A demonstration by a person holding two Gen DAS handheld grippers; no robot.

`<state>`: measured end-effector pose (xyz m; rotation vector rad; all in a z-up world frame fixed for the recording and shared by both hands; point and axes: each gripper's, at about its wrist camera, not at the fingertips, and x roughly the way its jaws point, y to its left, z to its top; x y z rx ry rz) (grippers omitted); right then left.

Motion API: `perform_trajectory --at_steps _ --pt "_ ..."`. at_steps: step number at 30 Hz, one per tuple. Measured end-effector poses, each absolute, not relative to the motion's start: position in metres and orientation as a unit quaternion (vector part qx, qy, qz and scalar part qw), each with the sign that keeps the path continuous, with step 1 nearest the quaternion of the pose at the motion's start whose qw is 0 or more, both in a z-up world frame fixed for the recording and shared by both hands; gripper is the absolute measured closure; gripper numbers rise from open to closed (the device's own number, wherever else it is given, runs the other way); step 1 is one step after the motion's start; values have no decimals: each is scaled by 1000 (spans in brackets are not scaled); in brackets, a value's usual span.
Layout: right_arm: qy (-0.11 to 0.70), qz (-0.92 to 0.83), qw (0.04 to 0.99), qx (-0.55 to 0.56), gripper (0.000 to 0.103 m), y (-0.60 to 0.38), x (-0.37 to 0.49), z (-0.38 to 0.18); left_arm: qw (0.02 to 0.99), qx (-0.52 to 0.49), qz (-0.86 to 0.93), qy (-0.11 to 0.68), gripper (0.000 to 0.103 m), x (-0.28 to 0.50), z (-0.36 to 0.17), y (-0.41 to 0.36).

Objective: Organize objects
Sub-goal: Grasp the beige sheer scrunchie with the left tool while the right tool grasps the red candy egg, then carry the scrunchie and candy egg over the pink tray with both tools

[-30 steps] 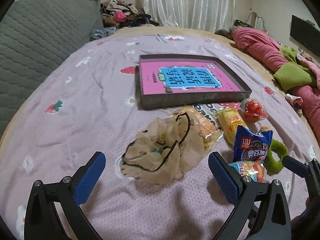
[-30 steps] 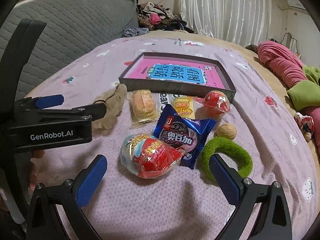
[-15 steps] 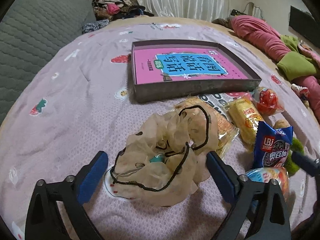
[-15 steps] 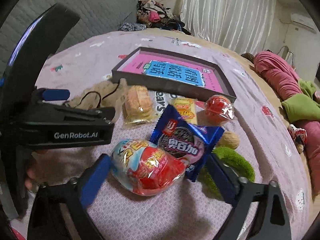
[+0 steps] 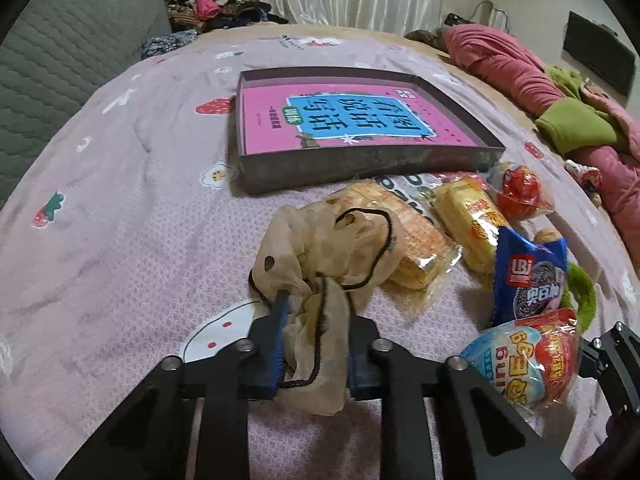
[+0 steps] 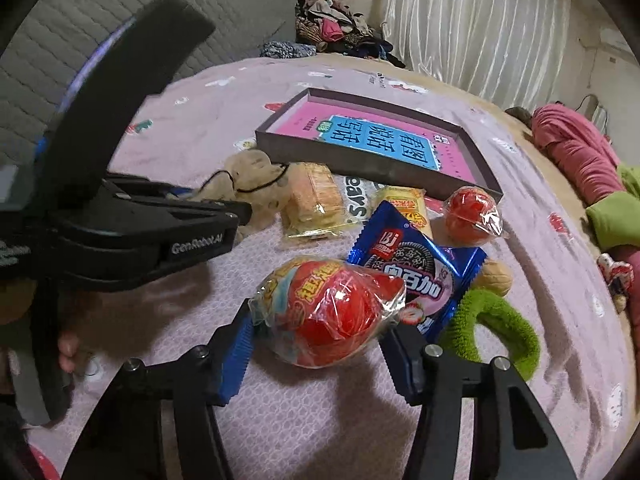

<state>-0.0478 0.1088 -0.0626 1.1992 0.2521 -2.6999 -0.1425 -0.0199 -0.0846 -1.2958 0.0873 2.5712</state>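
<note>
- You are working over a bed (image 5: 120, 208) covered in a pale purple sheet with small printed figures, with a grey quilted headboard (image 5: 60, 60) on one side and white curtains (image 6: 472, 28) at the back.
- Your landmark is the shallow dark box (image 5: 360, 168) lying flat on the sheet, with a pink and blue book (image 5: 352, 120) inside it.
- Your left gripper (image 5: 316, 344) has its jaws clenched on the near end of a beige drawstring pouch (image 5: 332, 248), which sits on the near side of the box with its black cord looped over the cloth.
- Your right gripper (image 6: 320, 340) has its jaws grasping a wrapped red egg toy (image 6: 328, 312) by its two sides, well nearer to you than the box.
- Just in front of the box lie a clear-wrapped cracker pack (image 6: 316, 200) and a yellow snack pack (image 6: 404, 200), side by side; the cracker pack touches the pouch.
- At the box's near right corner sits a second wrapped red ball (image 6: 472, 216).
- A blue biscuit packet (image 6: 416, 268) lies between the yellow pack and the egg toy, with its near edge tucked behind the toy.
- A walnut (image 6: 496, 276) and a green fuzzy ring (image 6: 500, 320) lie beside the blue packet, on the side away from the pouch.
- Beyond the box's right side, pink and green bedding (image 5: 560, 112) is piled along the edge of the bed.
</note>
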Motion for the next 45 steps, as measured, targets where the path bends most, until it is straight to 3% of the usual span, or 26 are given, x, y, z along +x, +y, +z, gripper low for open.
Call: perform_trajectory --at_steps 6,45 --pt "61 -909 102 399 45 117 -43 -54 134 -444 885 30 90 -138 -79 -18" --pt "15 -944 105 313 45 169 1 47 91 -382 920 6 90 -58 35 6"
